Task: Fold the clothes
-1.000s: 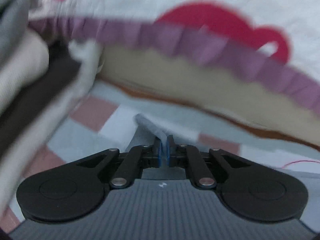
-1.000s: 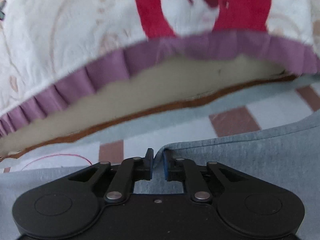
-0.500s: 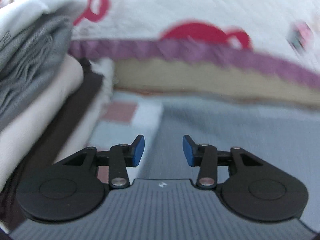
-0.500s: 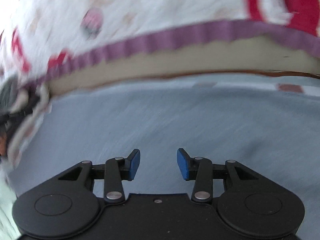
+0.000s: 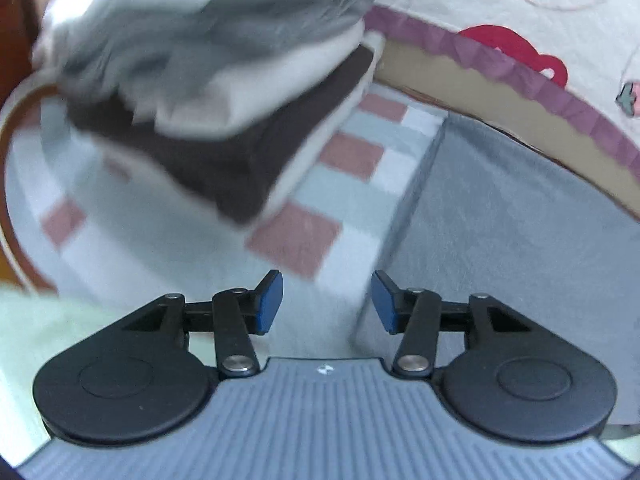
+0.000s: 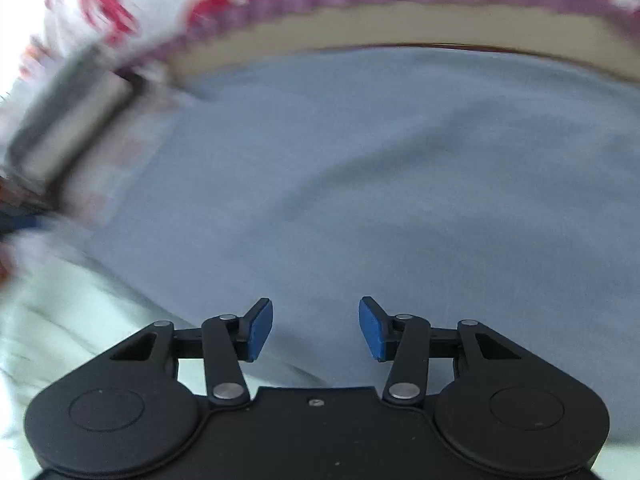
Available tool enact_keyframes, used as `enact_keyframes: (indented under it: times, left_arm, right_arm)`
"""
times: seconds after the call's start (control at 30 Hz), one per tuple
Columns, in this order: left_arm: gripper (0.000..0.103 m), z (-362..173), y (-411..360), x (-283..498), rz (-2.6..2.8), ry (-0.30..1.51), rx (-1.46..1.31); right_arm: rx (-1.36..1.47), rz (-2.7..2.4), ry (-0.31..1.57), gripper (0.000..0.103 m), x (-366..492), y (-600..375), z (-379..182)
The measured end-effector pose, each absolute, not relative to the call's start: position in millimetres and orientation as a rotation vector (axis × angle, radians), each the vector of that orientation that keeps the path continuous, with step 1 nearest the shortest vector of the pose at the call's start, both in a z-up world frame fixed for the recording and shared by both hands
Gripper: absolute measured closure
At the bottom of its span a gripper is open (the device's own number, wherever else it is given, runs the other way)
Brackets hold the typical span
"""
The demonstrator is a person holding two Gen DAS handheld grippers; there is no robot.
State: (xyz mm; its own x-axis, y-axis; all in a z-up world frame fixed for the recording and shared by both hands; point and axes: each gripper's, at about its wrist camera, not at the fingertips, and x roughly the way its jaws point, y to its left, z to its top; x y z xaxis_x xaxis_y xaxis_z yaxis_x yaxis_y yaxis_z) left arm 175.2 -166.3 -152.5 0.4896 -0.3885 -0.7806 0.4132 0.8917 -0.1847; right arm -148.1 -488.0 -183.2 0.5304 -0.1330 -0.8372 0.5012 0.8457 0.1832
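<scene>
- Both claws, pinched on a grey cloth edge a second ago, have let go and drawn back; the quilt that filled each view now sits further ahead.
- Left claw (image 5: pixel 327 300): jaws apart and opening, nothing between them. Below the gap is checked sheet (image 5: pixel 296 236), and the shirt (image 5: pixel 500 216) begins at the right pad.
- Shirt's left edge runs straight away from that claw, from the right pad toward the quilt (image 5: pixel 520 12) ahead.
- Right claw (image 6: pixel 316 330): jaws apart and opening, empty. The shirt (image 6: pixel 380 168) lies flat right below and ahead, filling most of that view.
- Either claw seems equally near; the left sits at the edge, the right over the middle.
- Stack (image 5: pixel 208 80) of folded clothes stands ahead-left of the left claw, apart from the shirt, with bare sheet between.
- Far shirt edge lies close to the quilt's purple trim, so little room ahead.
- Pale green cloth (image 6: pixel 80 320) lies near-left of the right claw, touching the shirt's near edge.
- Likely next: gripping a side edge to fold across.
</scene>
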Motion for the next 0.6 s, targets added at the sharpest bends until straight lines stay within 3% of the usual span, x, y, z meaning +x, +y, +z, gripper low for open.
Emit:
enact_keyframes:
  times: [0.3,0.6]
  left_arm:
    - [0.050,-212,-183,152,-0.510,1.100,-0.160]
    - [0.027,-220,-203,147,-0.475,0.990,-0.236]
  right_arm:
    - [0.518,-0.568,0.913,0.049,-193,-500,-178]
    - [0.893,-0.677,0.796,0.046,-251,-540,-188]
